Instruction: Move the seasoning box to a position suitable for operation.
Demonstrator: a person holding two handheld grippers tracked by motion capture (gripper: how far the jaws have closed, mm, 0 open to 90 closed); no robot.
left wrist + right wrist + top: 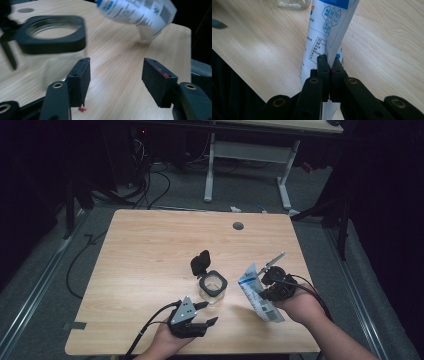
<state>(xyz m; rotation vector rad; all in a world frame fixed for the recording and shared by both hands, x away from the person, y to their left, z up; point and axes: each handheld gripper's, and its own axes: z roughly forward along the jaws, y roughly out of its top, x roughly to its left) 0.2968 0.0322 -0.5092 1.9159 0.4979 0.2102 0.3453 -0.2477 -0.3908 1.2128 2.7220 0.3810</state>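
Right tongs (pixel 329 65) are pinching a limp, light, slippery pouch (pixel 258 295) by its flat edge, while left tongs (pixel 206 313) are standing released just short of the fragile glass jar (pixel 213 288).

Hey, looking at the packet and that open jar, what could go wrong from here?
1. The right gripper pinches the white and blue packet by a thin edge, so it might slip or twist out.
2. The left gripper is open close beside the clear jar; a bump could push or tip the jar.
3. The jar's mouth looks narrow inside its black collar, and the packet hangs to one side, so contents could spill on the table.
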